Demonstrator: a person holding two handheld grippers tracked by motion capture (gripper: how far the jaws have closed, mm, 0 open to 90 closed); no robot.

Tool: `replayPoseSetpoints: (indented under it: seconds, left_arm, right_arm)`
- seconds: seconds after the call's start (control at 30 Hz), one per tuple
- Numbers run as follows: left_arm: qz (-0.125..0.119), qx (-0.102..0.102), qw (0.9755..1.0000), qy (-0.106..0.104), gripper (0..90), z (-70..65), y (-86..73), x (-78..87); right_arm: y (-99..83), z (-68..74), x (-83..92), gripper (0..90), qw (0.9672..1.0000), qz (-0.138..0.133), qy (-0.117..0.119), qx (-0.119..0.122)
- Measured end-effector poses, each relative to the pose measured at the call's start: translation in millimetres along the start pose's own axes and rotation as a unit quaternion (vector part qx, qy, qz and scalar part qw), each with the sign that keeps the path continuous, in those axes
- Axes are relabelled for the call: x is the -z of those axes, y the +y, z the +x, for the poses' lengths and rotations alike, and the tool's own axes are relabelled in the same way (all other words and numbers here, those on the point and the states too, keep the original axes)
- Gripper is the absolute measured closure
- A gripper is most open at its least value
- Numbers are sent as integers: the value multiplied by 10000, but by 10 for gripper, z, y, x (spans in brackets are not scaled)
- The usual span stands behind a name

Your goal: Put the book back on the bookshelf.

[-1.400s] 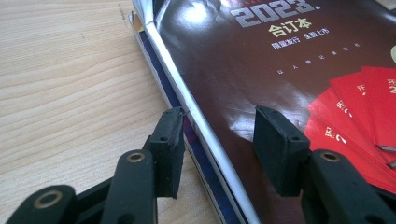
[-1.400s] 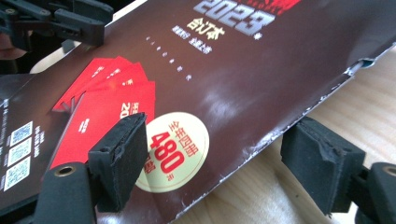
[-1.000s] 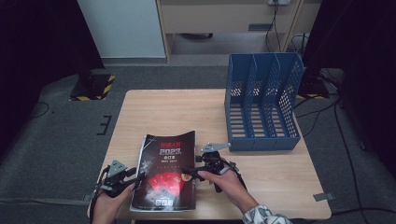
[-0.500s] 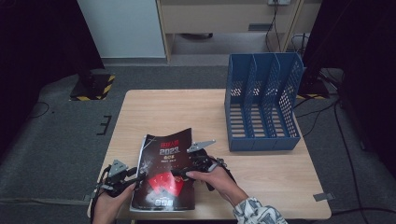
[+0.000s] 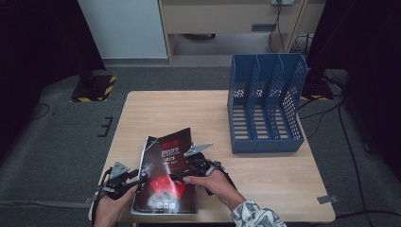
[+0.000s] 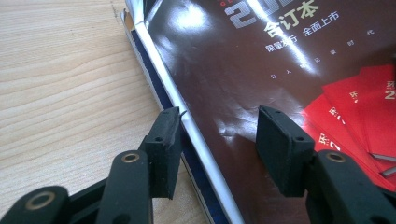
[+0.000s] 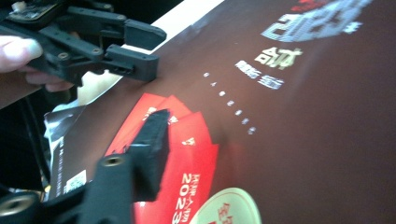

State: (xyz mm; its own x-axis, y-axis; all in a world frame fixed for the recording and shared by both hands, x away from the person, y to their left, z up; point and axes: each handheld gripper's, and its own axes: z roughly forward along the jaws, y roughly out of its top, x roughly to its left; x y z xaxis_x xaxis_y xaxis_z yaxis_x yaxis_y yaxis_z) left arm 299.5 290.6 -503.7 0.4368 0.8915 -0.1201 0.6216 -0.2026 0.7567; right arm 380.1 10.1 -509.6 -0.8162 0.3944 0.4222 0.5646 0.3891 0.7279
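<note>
While the left gripper [image 6: 219,126] has kept its place at the near left of the table [image 6: 60,70], the right gripper [image 5: 176,177] has slid leftward across the magazine [image 6: 280,70], and its jaws have just been closing. In the right gripper view one jaw lies flat against the glossy cover by the red fan of booklets. The other jaw is hidden, so the cover probably runs between the two, but I cannot tell whether the pads already pinch it.

That shift reads as the start of a lift. The far end of the magazine now stands tilted up off the table, where a second ago it lay flatter, so the work looks to be at the grasping step, not yet carrying.

The left gripper's jaws stand apart and clamp nothing. They straddle the magazine's long left edge, one jaw just outside it over bare wood and the other over the dark cover, with the silvery fold of that edge running up between them.

From the high view the magazine lies at the near edge of the table, between the two hands and slightly askew. The blue file rack [image 5: 265,113] stands well apart at the far right, its slots upright, and is the likely place for the magazine
</note>
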Motion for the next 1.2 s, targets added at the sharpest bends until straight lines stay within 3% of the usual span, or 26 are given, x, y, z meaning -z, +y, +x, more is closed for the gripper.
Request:
replayPoseSetpoints:
  seconds: [0.2,0.33,0.47,0.57,0.67,0.93,1.2]
  left_arm:
    - [-12,97,10000,20,418,33,-5,0]
    - [-110,111,9998,150,353,48,15,33]
    - [-366,193,9991,67,288,43,27,70]
    - [-486,295,9984,-26,256,56,25,80]
    - [-588,464,9968,-293,219,73,20,75]
    - [-608,308,9965,-484,187,25,41,37]
    - [-546,214,9961,-663,174,0,57,-6]
  right_arm:
    - [14,-50,6,680,9995,-161,-99,-266]
    - [65,-38,43,783,9988,-446,-112,-143]
    - [159,49,105,807,9979,-558,-229,223]
    - [190,64,137,817,9974,-614,-243,302]
    - [252,84,229,826,9958,-781,-316,369]
    - [371,162,411,839,9915,-1084,-360,628]
    - [476,224,484,847,9882,-1203,-313,897]
